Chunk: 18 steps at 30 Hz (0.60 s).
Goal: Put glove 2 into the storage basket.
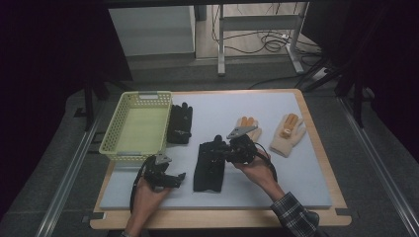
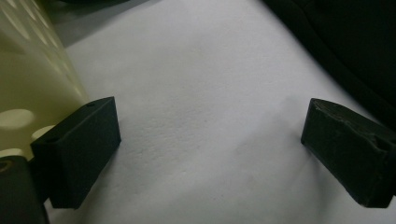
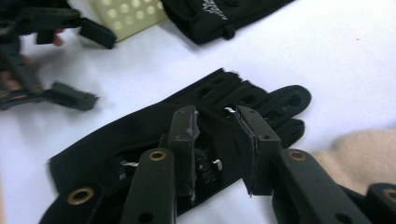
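A black fingerless glove (image 1: 209, 168) lies flat in the middle of the pale mat (image 1: 276, 182). My right gripper (image 1: 217, 150) hovers over its finger end. In the right gripper view that gripper (image 3: 215, 116) is open, its jaws a little apart above the glove (image 3: 116, 135), and no pad presses on the fabric. My left gripper (image 1: 177, 178) rests low at the mat's front left, between the basket and this glove. Its jaws (image 2: 210, 135) stand wide open over bare mat, with the glove's edge (image 2: 355, 42) at the upper right.
A yellow-green plastic basket (image 1: 109, 133) stands at the back left. A second black glove (image 1: 180, 123) lies beside it. Two beige gloves with orange fingertips (image 1: 289, 133) (image 1: 248, 127) lie to the right. Bare mat stretches along the front right. The table's wooden edge (image 1: 217, 217) frames the mat.
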Motion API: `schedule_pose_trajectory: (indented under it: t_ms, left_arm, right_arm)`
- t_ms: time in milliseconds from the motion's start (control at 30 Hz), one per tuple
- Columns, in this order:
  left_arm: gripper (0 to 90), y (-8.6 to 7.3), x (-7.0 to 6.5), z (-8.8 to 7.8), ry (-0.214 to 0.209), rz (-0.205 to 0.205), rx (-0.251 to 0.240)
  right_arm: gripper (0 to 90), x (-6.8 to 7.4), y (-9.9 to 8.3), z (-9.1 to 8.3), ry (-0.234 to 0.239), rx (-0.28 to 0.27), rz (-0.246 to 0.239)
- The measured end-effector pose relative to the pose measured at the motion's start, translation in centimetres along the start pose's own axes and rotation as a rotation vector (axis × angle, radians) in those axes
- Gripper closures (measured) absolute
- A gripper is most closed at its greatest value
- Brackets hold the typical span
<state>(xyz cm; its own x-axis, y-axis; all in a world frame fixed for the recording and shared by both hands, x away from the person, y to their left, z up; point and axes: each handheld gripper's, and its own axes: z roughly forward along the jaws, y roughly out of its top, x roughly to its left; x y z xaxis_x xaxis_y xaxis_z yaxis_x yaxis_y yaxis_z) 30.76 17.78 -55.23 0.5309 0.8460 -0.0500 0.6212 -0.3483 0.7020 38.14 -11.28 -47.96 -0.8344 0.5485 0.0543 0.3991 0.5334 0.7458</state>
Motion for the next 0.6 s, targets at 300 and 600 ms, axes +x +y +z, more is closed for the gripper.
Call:
schedule_pose_trajectory:
  t_ms: [300, 600]
  left_arm:
    - [4.8, 0.0, 0.0, 0.0, 0.0, 0.003, 0.002]
    - [4.8, 0.0, 0.0, 0.0, 0.0, 0.004, 0.003]
  right_arm:
    - [66.0, -1.2, 3.0, 3.6, 0.004, -0.015, -0.028]
    - [66.3, -2.0, 7.0, 8.5, -0.004, -0.002, -0.052]
